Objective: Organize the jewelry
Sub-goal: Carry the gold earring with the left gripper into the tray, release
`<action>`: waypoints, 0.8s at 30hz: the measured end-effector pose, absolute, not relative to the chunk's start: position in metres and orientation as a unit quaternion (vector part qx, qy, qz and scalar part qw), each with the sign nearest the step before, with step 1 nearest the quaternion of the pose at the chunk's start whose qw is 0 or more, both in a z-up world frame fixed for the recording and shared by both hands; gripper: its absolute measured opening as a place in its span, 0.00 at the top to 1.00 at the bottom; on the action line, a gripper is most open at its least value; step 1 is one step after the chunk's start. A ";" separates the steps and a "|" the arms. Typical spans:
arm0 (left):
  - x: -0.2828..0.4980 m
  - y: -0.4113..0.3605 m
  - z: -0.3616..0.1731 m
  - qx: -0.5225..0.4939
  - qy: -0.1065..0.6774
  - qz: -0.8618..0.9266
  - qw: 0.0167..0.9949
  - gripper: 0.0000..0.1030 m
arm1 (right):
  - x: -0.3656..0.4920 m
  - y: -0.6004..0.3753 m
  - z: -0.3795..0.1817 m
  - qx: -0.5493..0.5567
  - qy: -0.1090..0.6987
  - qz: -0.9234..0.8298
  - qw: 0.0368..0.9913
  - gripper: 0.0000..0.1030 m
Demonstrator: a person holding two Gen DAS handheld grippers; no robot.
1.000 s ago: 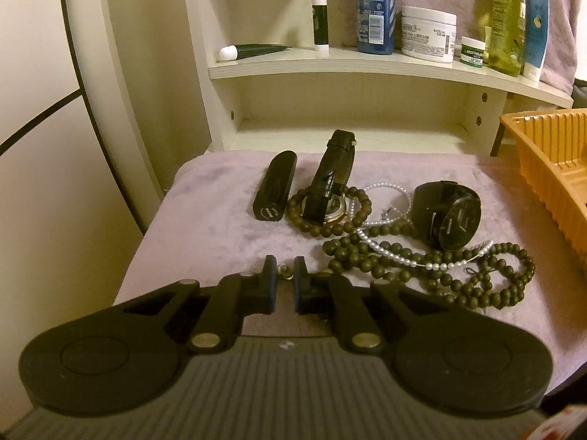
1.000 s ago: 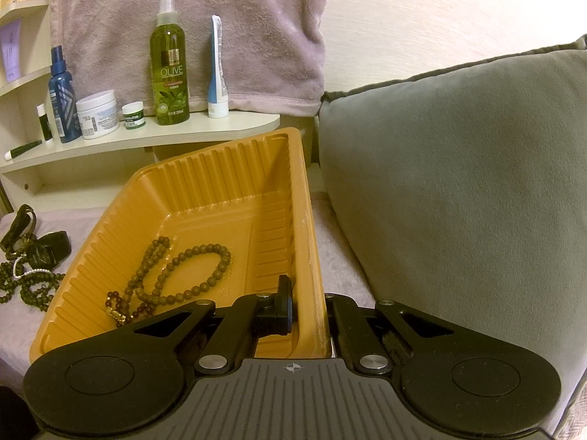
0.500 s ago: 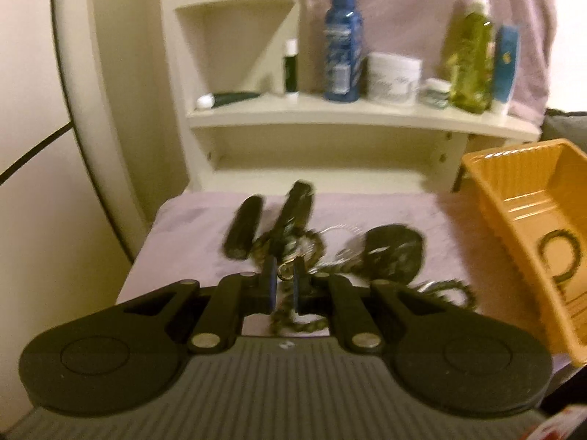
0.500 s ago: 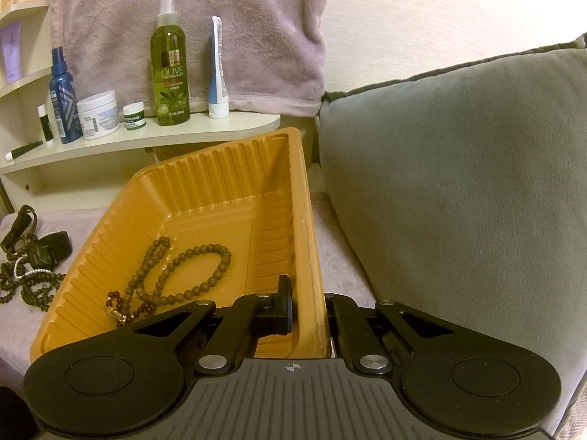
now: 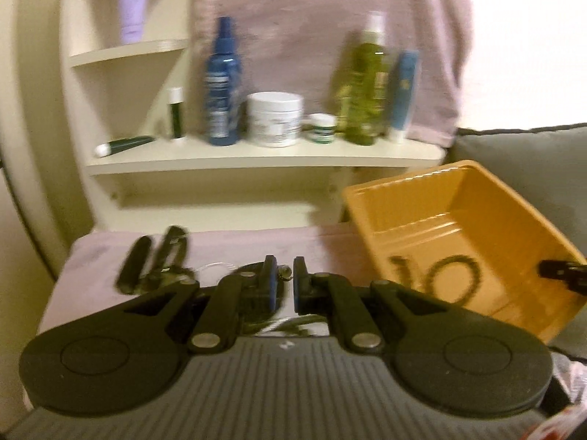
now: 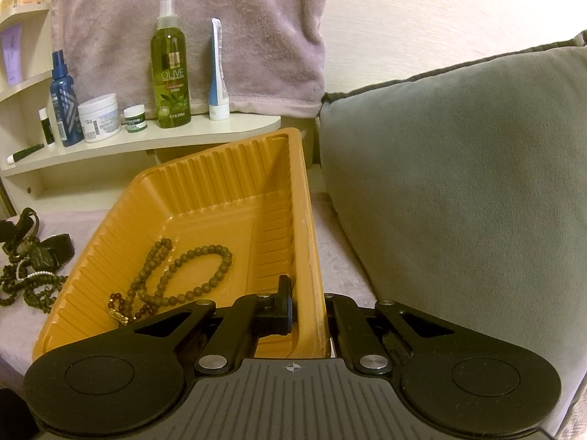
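Two wrist views. In my right view the only clearly legible writing is "OLIVE" on the green spray bottle (image 6: 171,69) on the shelf (image 6: 146,143); the labels on the blue bottle (image 6: 65,102), the white jar (image 6: 99,117) and the small green-lidded pot (image 6: 135,119) are too small to read. My right gripper (image 6: 306,308) is clamped on the right-hand wall of the orange tray (image 6: 234,176), one finger inside and one outside, and the tray sits tilted against the grey cushion (image 6: 458,190). In the tray lies a brown bead strand (image 6: 190,271) with a darker reddish section at its near end. At the left edge of this view, on the mauve cloth (image 6: 22,315), sits the remaining jewelry pile (image 6: 33,267) of dark beads, a pearl strand and a black watch. My left view (motion-blurred, no text legible) alone shows my left gripper (image 5: 283,279), almost closed on a small metal clasp (image 5: 283,274) from which a dark bead necklace (image 5: 286,324) hangs below the fingers, over the cloth beside the tray. It also shows a black tube (image 5: 134,264) and a second watch strap (image 5: 170,253) on the cloth, and a lilac tube (image 5: 132,3) on the upper shelf. The mauve towel (image 6: 190,18) hanging behind the bottles appears in both views.
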State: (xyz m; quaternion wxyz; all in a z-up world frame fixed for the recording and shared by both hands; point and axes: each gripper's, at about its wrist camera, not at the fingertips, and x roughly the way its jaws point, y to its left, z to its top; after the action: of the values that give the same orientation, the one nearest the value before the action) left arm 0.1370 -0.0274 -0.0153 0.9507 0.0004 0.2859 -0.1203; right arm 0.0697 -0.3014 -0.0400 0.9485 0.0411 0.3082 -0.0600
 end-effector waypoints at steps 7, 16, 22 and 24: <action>0.128 -0.069 -0.011 0.010 0.281 -0.182 0.942 0.93 | 0.069 -0.301 -0.040 0.042 0.308 -0.060 0.949 0.97; 0.119 -0.102 -0.012 0.025 0.284 -0.238 0.929 0.93 | 0.070 -0.301 -0.040 0.043 0.308 -0.059 0.949 0.97; 0.114 -0.114 -0.018 0.028 0.293 -0.258 0.920 0.93 | 0.070 -0.301 -0.040 0.045 0.307 -0.059 0.949 0.97; 0.113 -0.117 -0.020 0.030 0.296 -0.263 0.918 0.93 | 0.069 -0.302 -0.040 0.044 0.307 -0.059 0.949 0.97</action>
State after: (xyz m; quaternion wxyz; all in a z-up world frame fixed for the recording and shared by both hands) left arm 0.1129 -0.1173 -0.0202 0.9178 0.0300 0.2956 -0.2634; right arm 0.0695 -0.3019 -0.0403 0.9487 0.0440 0.3074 -0.0592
